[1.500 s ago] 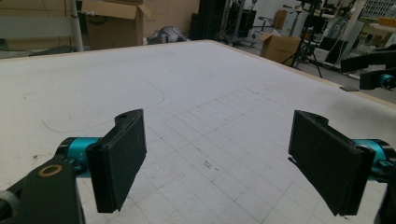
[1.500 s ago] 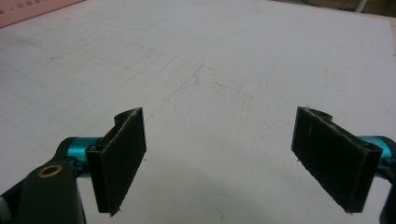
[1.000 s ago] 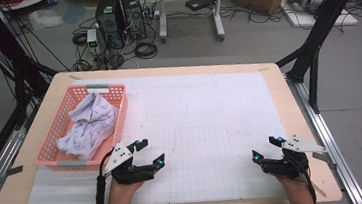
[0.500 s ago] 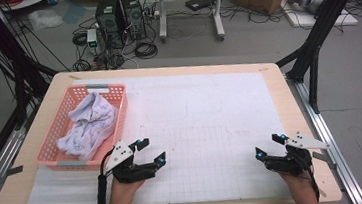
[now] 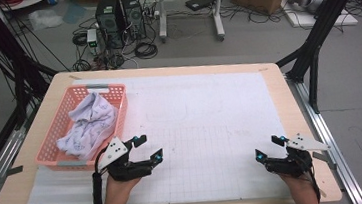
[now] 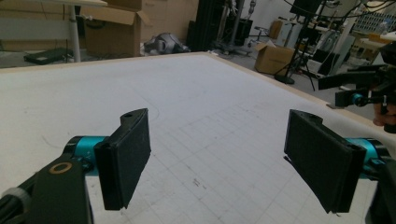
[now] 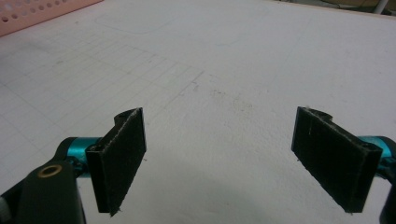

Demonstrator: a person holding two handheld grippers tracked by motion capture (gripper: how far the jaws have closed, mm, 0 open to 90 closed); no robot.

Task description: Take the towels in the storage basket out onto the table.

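Since a second ago our right claw [image 5: 270, 148] has slid a little back toward the near right corner of the tabletop [image 5: 42, 195]; the left claw [image 5: 148, 148] has scarcely shifted. We judge nothing has yet been begun. The crumpled white cloth with a faint lilac print [image 5: 89, 127] lies heaped in the salmon-pink perforated plastic basket [image 5: 56, 136] at the left edge, untouched, with the left claw just beside the basket's near right corner. Both claws stand wide open and hold nothing.

The left gripper view looks across the white gridded mat [image 6: 187, 116] and catches the right claw [image 6: 348, 91] farther off. The right gripper view catches a strip of the basket [image 7: 42, 11] at its top left.
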